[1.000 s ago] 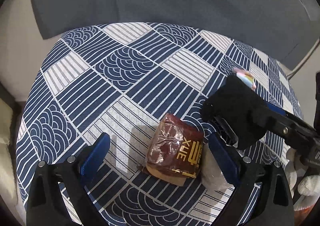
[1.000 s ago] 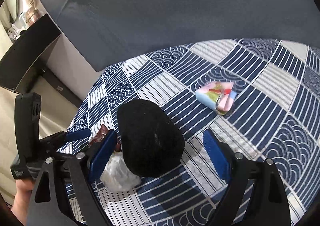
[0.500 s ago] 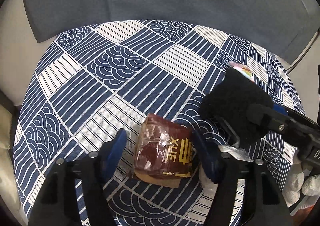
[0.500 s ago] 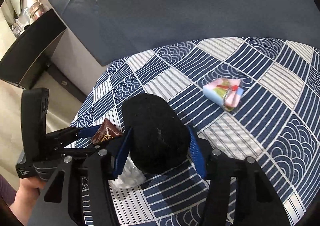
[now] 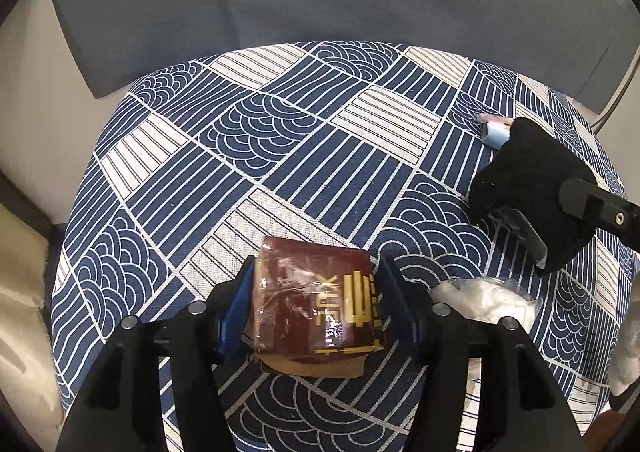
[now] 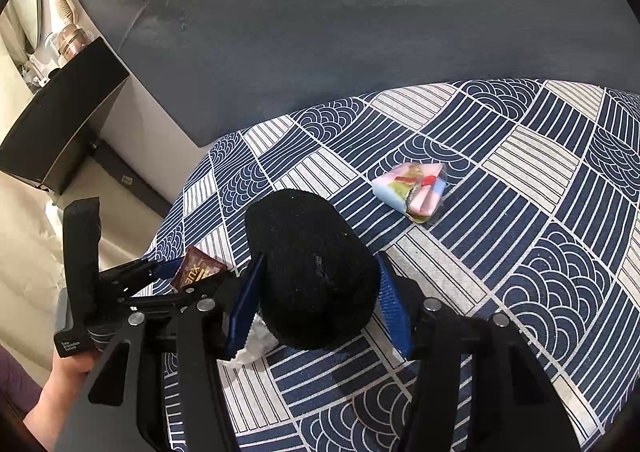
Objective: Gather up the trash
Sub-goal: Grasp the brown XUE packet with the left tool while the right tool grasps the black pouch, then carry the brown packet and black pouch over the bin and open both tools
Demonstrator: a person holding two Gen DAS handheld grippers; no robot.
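The left claw [image 5: 316, 292] is clamped on the brown snack wrapper [image 5: 316, 304], which sits low over the patterned seat cushion [image 5: 280, 156]. The right claw [image 6: 316, 296] is closed around the black foam piece [image 6: 312, 272]. Both grips look risky: the slick wrapper could slide out on lifting, and the springy foam may squirm free. 2 more bits remain on the cushion, the white crumpled plastic [image 5: 488, 300] and the pastel wrapper [image 6: 412, 188], and a swinging claw could knock them off.

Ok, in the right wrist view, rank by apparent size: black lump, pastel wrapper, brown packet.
1. Black lump, though closest to the camera.
2. Pastel wrapper.
3. Brown packet, smallest as seen, but partly hidden by the left gripper, so unsure.
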